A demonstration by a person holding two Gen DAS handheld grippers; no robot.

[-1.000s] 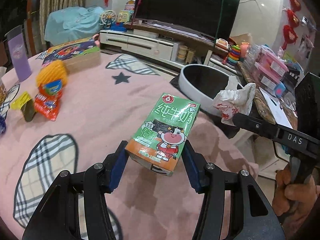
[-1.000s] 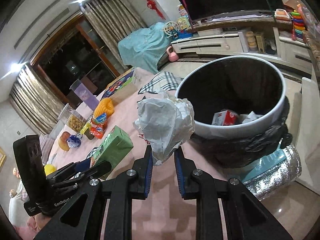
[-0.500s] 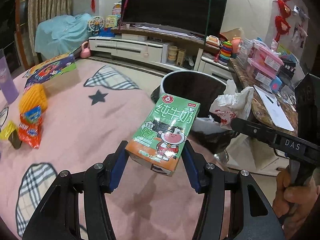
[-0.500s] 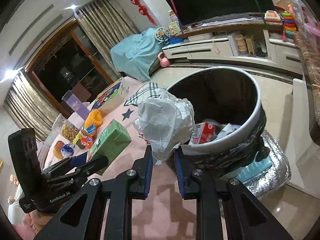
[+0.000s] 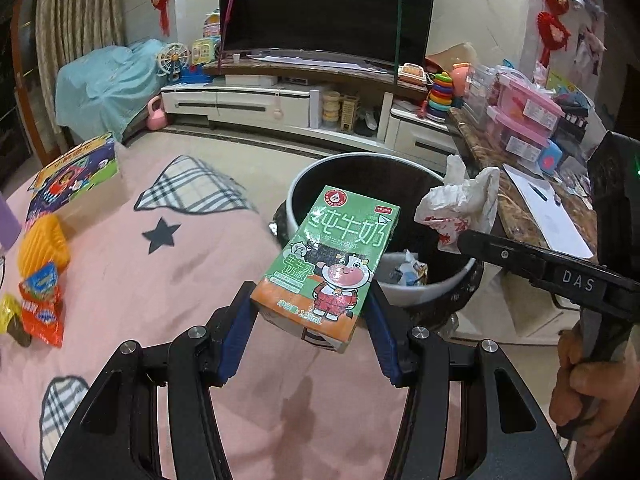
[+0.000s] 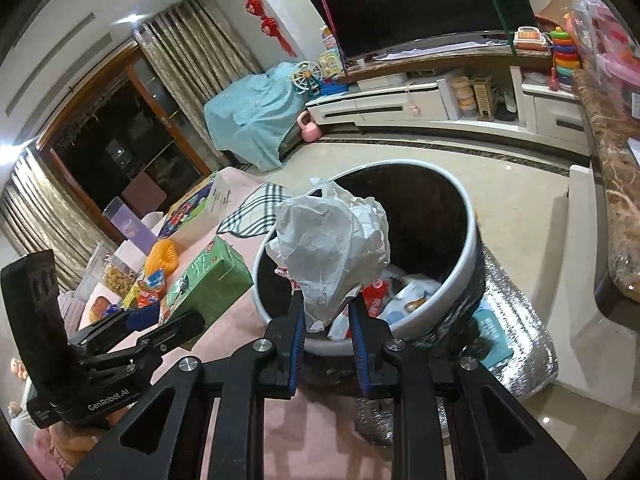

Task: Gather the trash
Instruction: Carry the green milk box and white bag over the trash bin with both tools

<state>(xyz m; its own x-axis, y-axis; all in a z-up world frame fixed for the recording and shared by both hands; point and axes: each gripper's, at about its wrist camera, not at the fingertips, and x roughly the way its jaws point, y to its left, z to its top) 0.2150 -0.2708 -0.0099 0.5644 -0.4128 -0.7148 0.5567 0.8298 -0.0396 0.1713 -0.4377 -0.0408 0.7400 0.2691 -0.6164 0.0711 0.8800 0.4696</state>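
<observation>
The green milk carton (image 5: 330,262) carries large white Chinese characters reading 纯牛奶, a cartoon cow, a round red logo near its top and an orange band at its base with "125mL" just legible. "DAS" is printed on the right gripper's arm in the left wrist view, and "GenRobot.AI" on the left gripper's body in the right wrist view.

A pink tablecloth (image 5: 208,272) with plaid patches and a dark star covers the table; on it lie an orange foam fruit net (image 5: 42,242), red snack packets (image 5: 42,308) and a colourful game box (image 5: 74,174). Beyond stand a large dark television (image 5: 326,6) on a white low cabinet (image 5: 256,106), a stacking-ring toy (image 5: 440,92) and red hanging ornaments on the walls.

The left gripper (image 5: 314,322) is clamped on the carton's lower end, blue pads pressed on both sides, holding it tilted at the near rim of the white-rimmed bin (image 5: 424,286). The right gripper (image 6: 326,330) is pinched narrowly on a crumpled white plastic bag (image 6: 334,242) with red print, held above the bin's open mouth, where other wrappers already lie.
</observation>
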